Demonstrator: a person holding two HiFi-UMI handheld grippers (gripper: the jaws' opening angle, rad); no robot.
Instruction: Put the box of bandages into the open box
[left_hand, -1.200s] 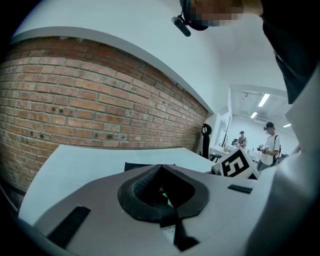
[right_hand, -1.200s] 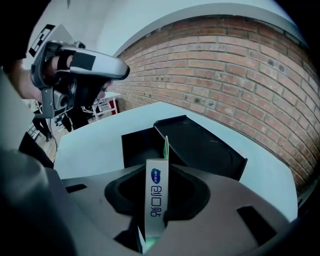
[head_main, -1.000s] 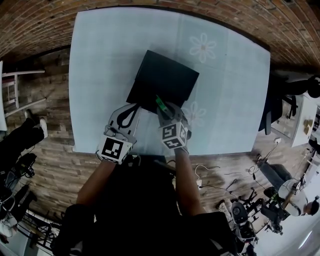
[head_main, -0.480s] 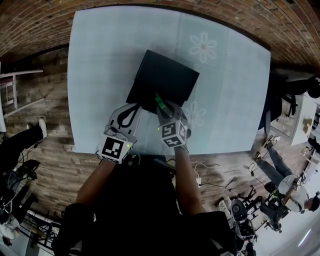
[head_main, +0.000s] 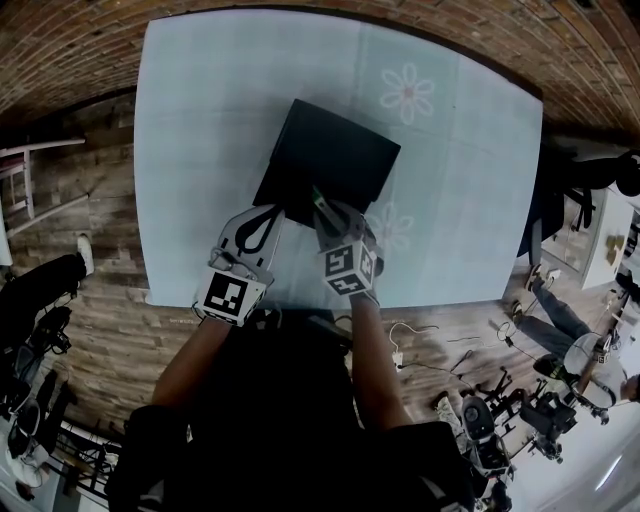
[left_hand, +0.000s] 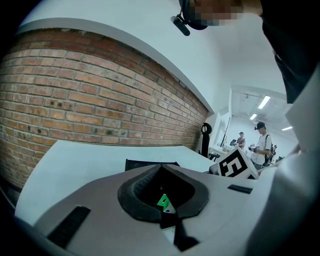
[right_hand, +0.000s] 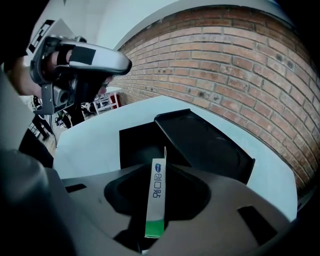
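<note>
The open black box (head_main: 325, 165) lies in the middle of the pale blue table (head_main: 200, 110), its lid (right_hand: 205, 142) raised at the far side. A slim white-and-green box of bandages (head_main: 319, 203) stands on edge in my right gripper (head_main: 326, 213), which is shut on it at the black box's near edge. In the right gripper view the bandage box (right_hand: 156, 195) rises between the jaws, just before the black box's cavity (right_hand: 140, 142). My left gripper (head_main: 272, 214) is shut with nothing in it, beside the box's near left corner (left_hand: 145, 164).
The table's near edge (head_main: 300, 300) lies right behind both grippers. White flower prints (head_main: 407, 93) mark the cloth to the right. A brick wall (right_hand: 240, 65) runs behind the table. A person (left_hand: 261, 145) stands far off in the room.
My right gripper has crept slightly toward the black box with the bandage box in it. The left gripper has stayed put.
</note>
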